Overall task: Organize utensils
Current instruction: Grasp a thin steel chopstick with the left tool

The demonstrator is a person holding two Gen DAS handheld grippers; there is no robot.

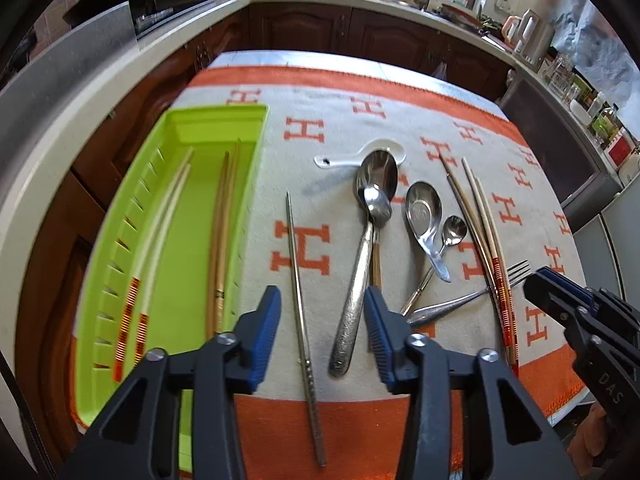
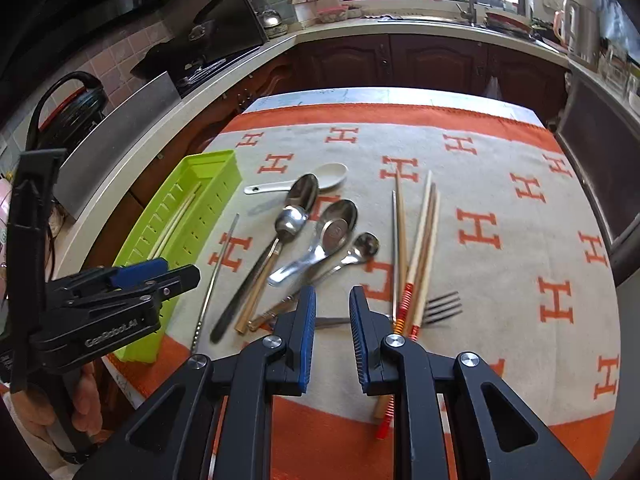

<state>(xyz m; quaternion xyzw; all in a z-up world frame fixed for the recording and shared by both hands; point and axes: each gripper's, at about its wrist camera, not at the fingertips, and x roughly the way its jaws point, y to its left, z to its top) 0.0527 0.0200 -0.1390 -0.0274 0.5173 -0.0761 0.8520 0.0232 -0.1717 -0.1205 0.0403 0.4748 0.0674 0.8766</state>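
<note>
The left gripper (image 1: pixel 322 332) is hanging over the near edge of the orange-and-cream cloth-covered table (image 1: pixel 400 120), its blue-padded jaws standing apart with nothing pressed between them, and it is tilting steeply down toward the utensils. At the table's left edge the lime-green slotted plastic tray (image 1: pixel 176 216) is lying with its long side running from the near edge to the far one, already holding two pairs of chopsticks. Just right of the tray, a thin steel chopstick (image 1: pixel 298 280) is lying along the same near-to-far line, passing between the left gripper's jaws in that view but below them, seemingly untouched. Next to it the large hammered-metal spoon (image 1: pixel 360 264) is pointing its handle at the near edge, with smaller steel spoons clustered beside it. Further right, the red-banded wooden chopsticks (image 2: pixel 416 248) are crossing a steel fork (image 2: pixel 440 308) near the front edge. The right gripper (image 2: pixel 332 328) is hovering above that fork's handle, jaws narrowly apart and empty, angled downward. The left hand looks nearer the tray and steel chopstick, so that piece seems its likely pick.
</note>
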